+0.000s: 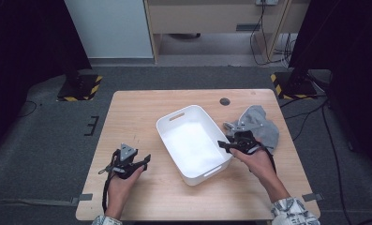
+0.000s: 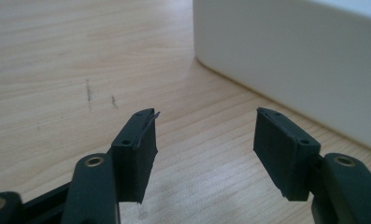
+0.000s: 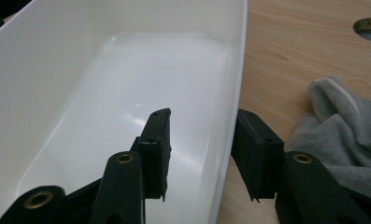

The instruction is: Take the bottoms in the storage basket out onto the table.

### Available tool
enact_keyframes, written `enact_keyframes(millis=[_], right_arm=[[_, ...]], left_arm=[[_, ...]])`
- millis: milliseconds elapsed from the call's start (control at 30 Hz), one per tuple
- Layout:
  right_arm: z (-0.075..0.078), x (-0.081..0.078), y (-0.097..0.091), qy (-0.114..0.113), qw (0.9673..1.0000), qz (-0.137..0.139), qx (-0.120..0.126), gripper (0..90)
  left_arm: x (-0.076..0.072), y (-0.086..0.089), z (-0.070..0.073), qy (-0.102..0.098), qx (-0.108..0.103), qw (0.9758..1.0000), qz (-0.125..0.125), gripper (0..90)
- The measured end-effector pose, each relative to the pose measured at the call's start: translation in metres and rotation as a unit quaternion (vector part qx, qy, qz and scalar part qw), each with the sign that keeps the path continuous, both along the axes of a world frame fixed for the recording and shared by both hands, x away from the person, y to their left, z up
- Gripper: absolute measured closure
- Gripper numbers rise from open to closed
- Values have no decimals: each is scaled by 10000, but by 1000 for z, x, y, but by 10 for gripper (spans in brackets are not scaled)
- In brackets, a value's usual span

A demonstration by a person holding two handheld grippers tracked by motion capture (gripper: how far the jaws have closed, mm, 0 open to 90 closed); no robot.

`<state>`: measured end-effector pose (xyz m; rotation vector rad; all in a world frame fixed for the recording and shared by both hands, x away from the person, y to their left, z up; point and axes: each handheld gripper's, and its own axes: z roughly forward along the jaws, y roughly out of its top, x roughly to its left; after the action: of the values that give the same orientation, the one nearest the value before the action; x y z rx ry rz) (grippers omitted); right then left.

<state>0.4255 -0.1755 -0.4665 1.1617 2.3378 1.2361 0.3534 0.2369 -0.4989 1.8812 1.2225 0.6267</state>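
Here there are two claws, one white bin, one grey garment and one table. The white bin [image 1: 194, 143] is a single rectangular tub whose long axis runs diagonally across the table [image 1: 137, 110], from the end nearest the person on the right up to the far left, where a handle slot shows in the end wall; its open mouth faces up. The right claw [image 3: 199, 144] straddles the bin's long right-hand wall near its near end, one jaw inside the tub and the other outside; whether the pads press on the wall the pictures do not settle. The grey garment [image 1: 258, 125] lies crumpled just beyond and to the outer side of that claw, close to the bin but apart from it. The left claw [image 2: 204, 144] rests low over bare wood with its jaws apart and nothing between them; the bin's other long wall stands just ahead of it and to its right, not touching.
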Motion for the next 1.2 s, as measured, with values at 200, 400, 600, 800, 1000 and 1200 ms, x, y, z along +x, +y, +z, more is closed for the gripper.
enact_keyframes(millis=[200, 400, 600, 800, 1000, 1200], right_arm=[[-3, -9, 16, 96, 9996, 244, 54, 569], [-8, -13, 28, 95, 9991, 407, 21, 555], [-7, -18, 37, 108, 9988, 472, -8, 546], [-7, -21, 43, 94, 9983, 577, -33, 587], [-7, -23, 50, 110, 9980, 623, -32, 578], [-5, -23, 51, 115, 9976, 684, -28, 544]], left_arm=[[-8, -2, 15, -188, -138, 9996, 159, 409], [-11, -8, 21, -208, -151, 9996, 117, 400], [-13, -12, 38, -244, -326, 9991, 73, 399], [-10, -20, 46, -152, -412, 9990, -118, 434], [0, -23, 45, 26, -314, 9994, -105, 433], [9, -22, 40, 228, -353, 9991, -26, 440]])
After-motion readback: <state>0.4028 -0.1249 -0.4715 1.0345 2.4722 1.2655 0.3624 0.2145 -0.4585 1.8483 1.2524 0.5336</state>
